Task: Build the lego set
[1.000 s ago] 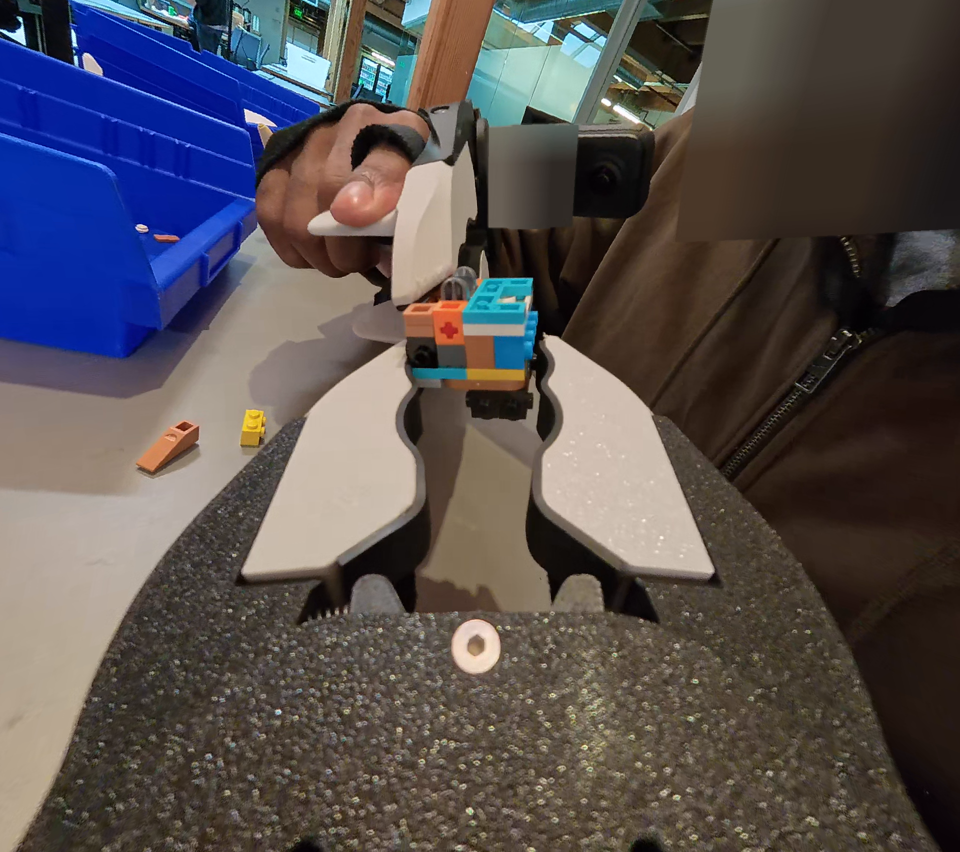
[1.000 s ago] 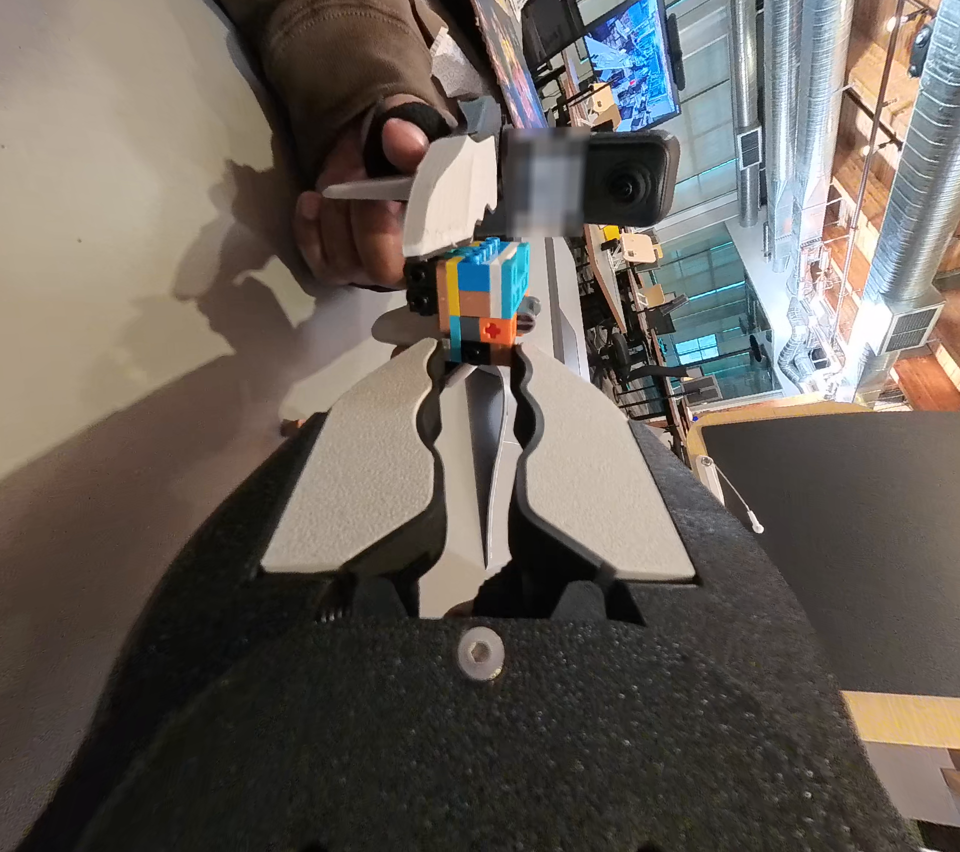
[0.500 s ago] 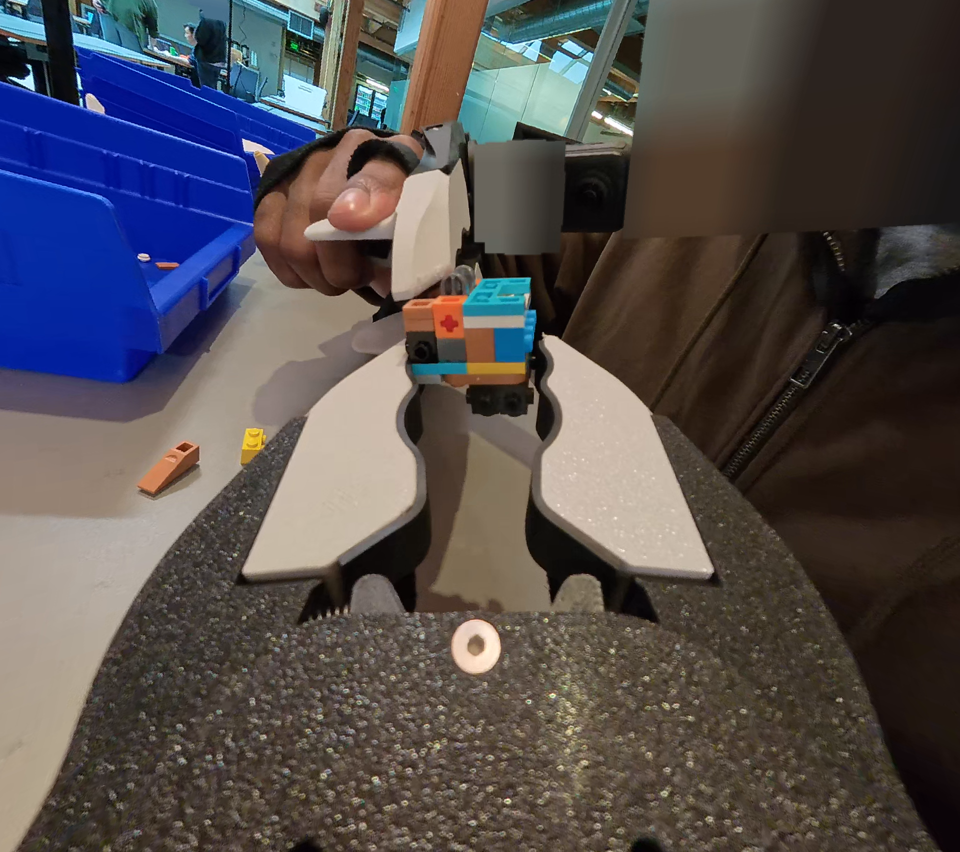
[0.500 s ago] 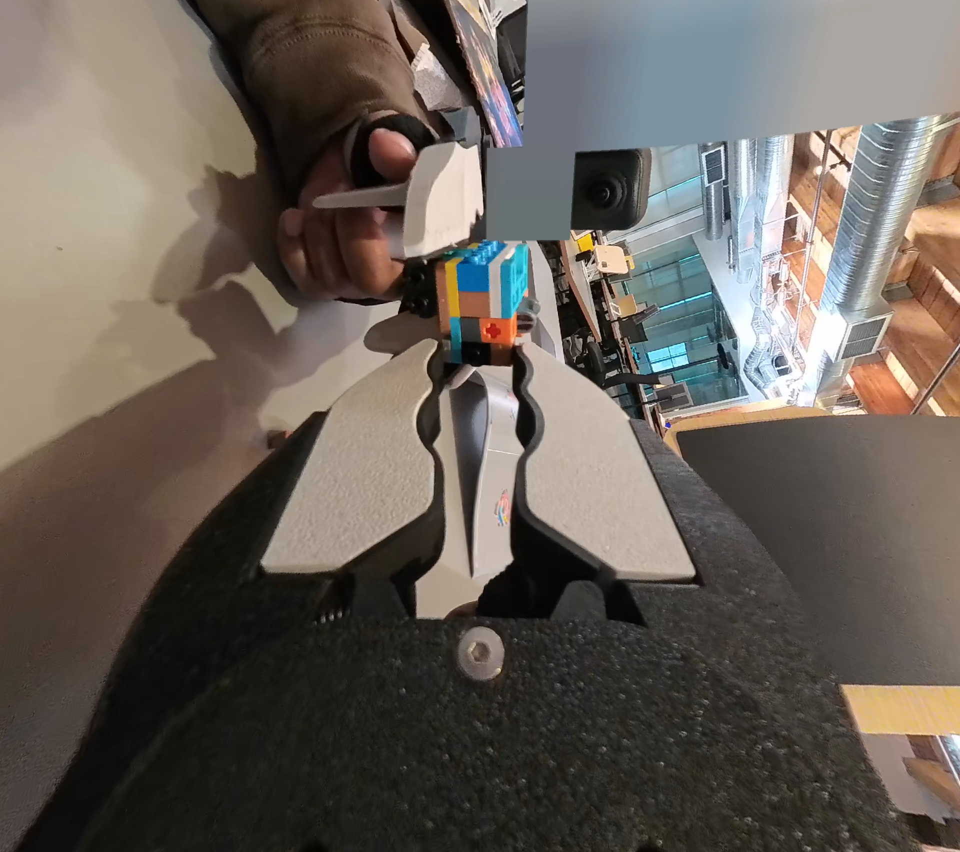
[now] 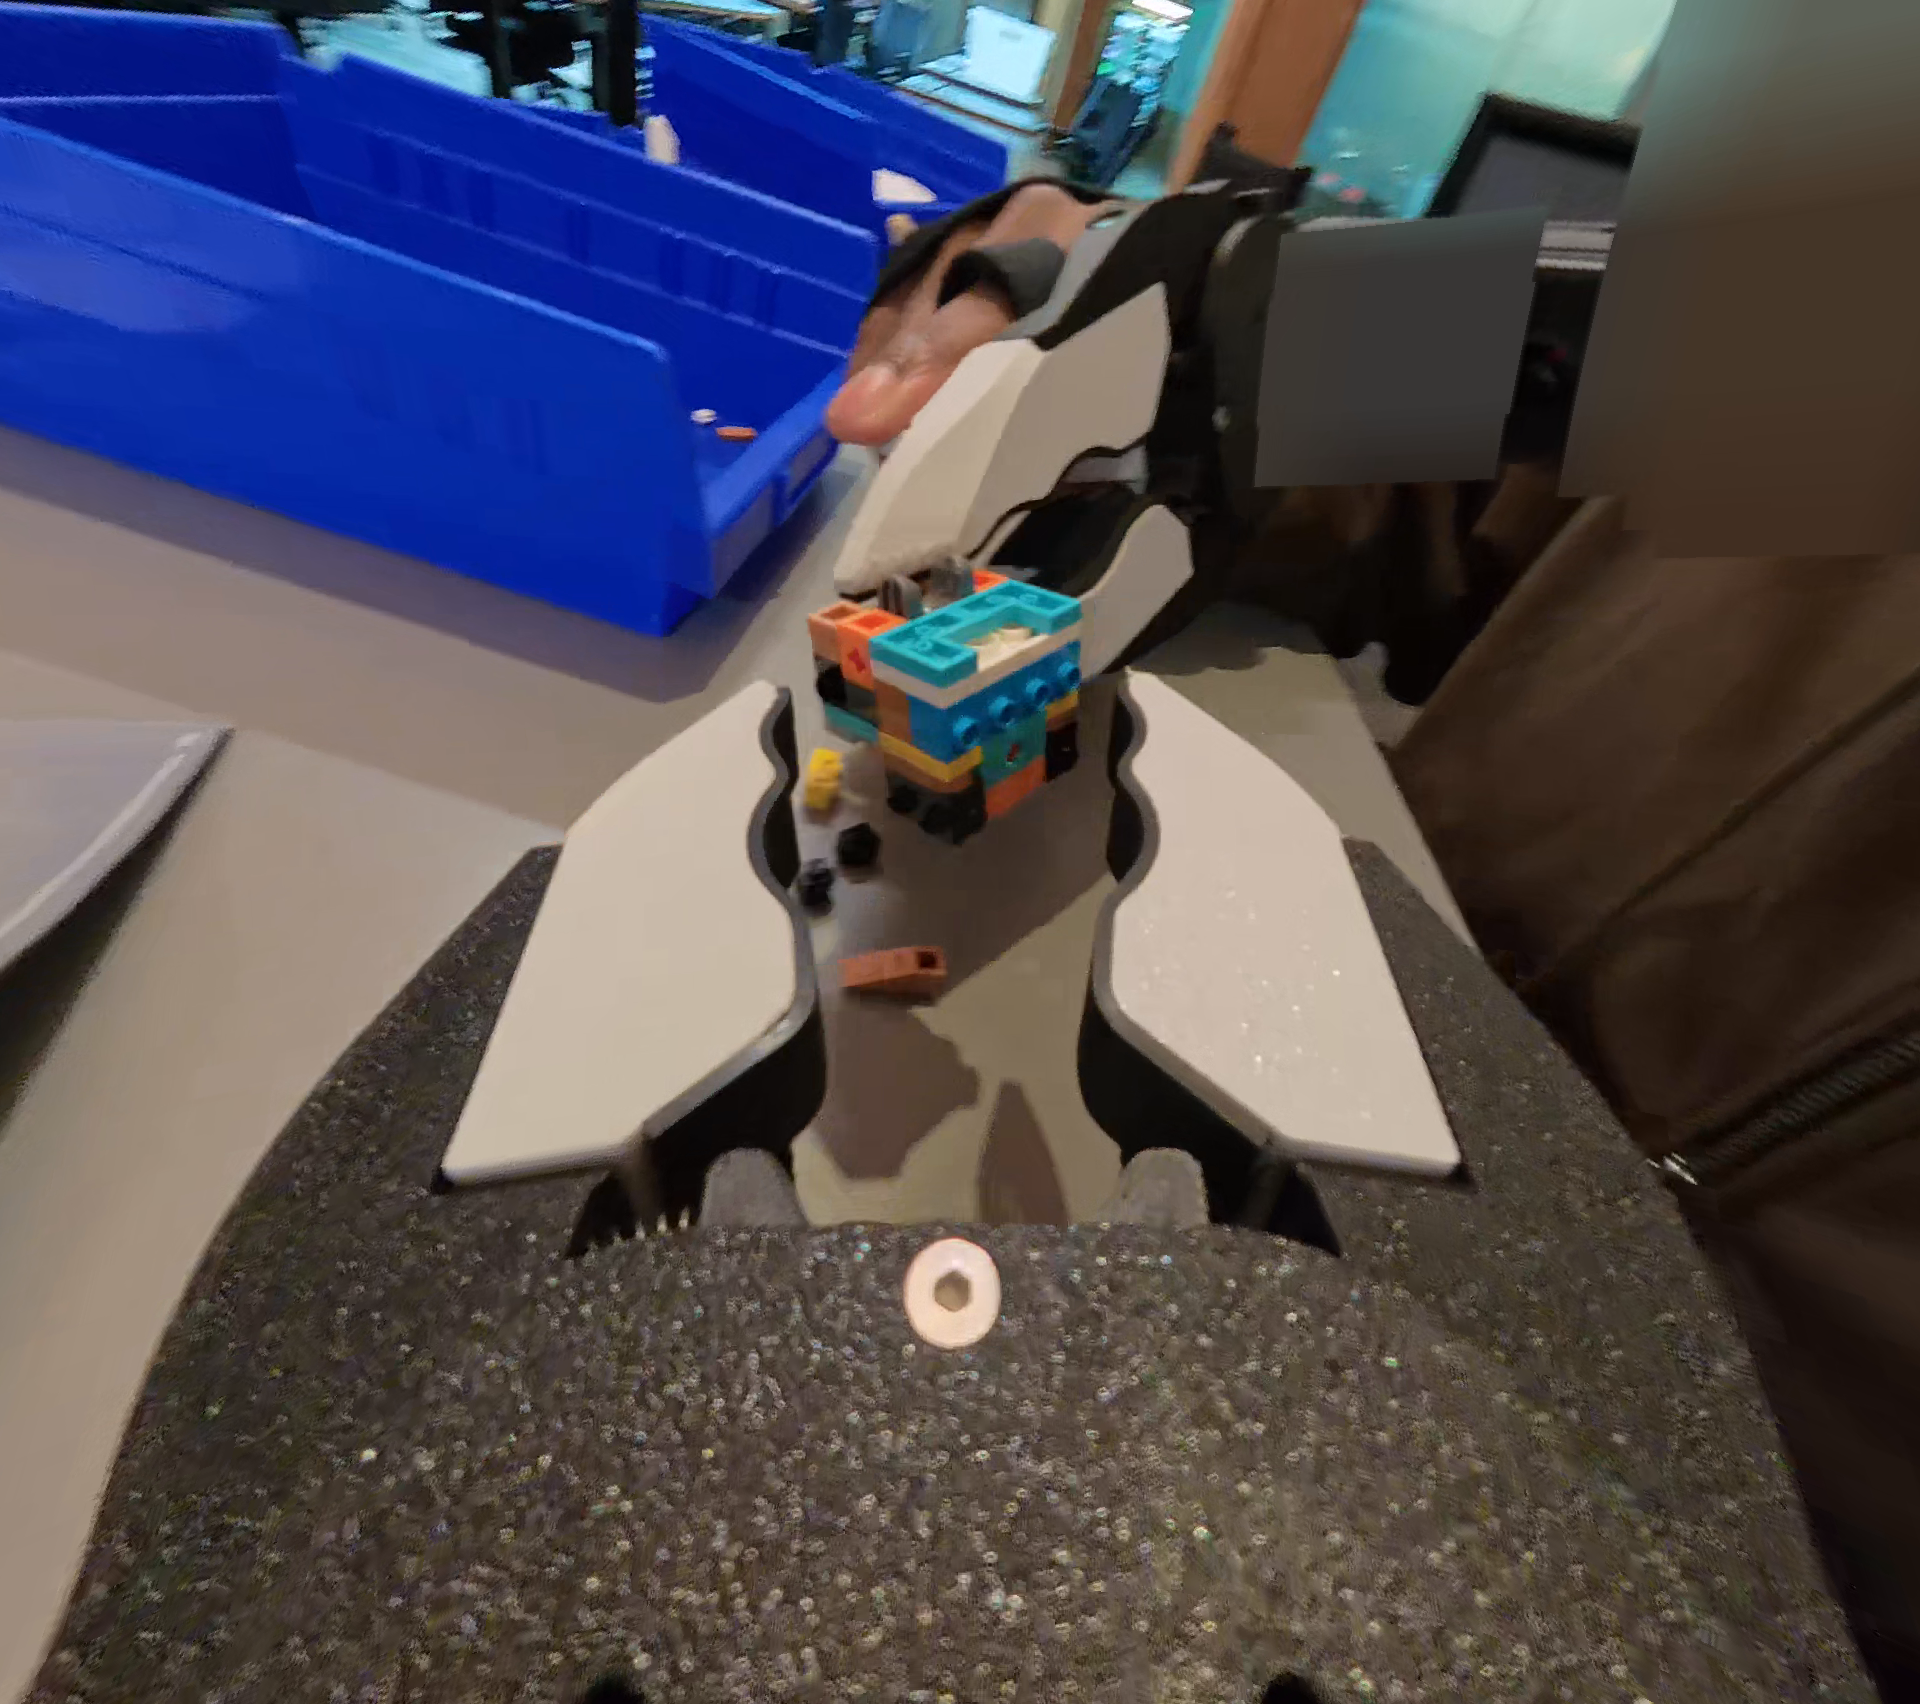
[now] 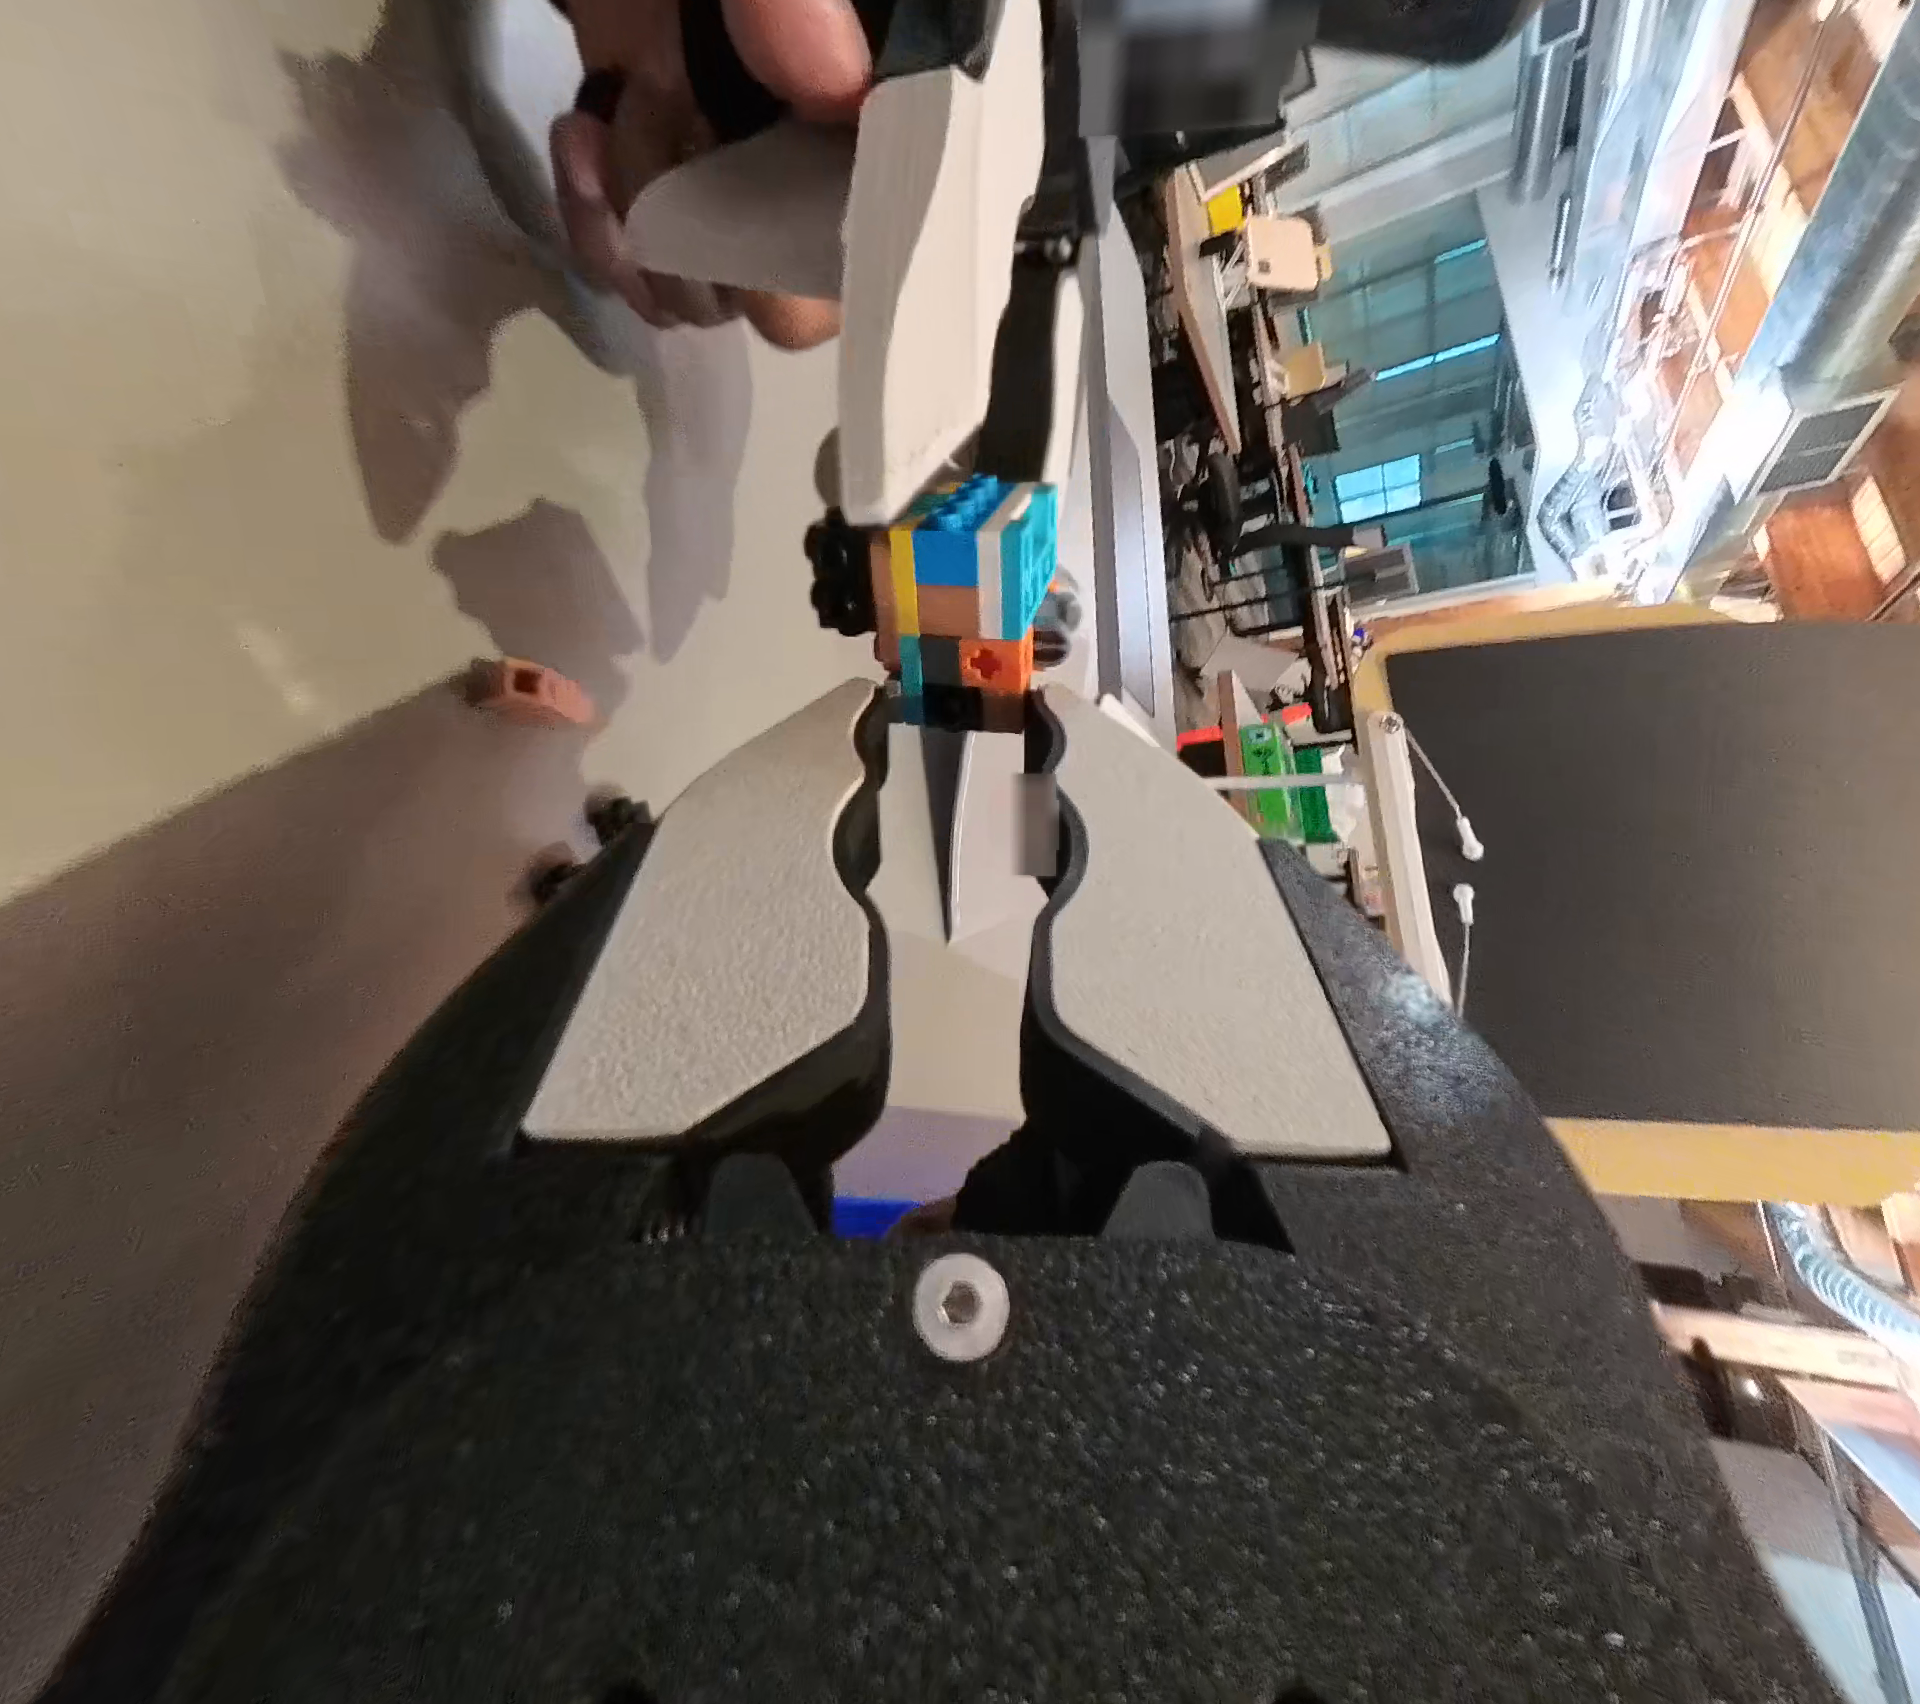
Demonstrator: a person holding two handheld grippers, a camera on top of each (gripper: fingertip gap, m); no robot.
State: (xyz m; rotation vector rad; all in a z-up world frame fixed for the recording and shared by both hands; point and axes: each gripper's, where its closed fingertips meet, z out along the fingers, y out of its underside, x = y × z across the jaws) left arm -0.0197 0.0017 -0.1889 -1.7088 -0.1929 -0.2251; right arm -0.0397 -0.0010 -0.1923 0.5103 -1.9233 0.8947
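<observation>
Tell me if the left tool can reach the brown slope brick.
Likely yes: the left tool is open and empty; the brown slope brick lies uncovered on the table between its fingers. The lego build sits farther ahead.

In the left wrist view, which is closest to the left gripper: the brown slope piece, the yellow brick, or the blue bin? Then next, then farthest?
From the left gripper:
1. Yellow brick, just inside its left fingertip.
2. Brown slope piece, on the table between the fingers, farther back.
3. Blue bin, far off, front-left.

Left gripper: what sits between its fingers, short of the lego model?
Left wrist view: loose brown slope, two small black pieces and a yellow piece on the table.
</observation>
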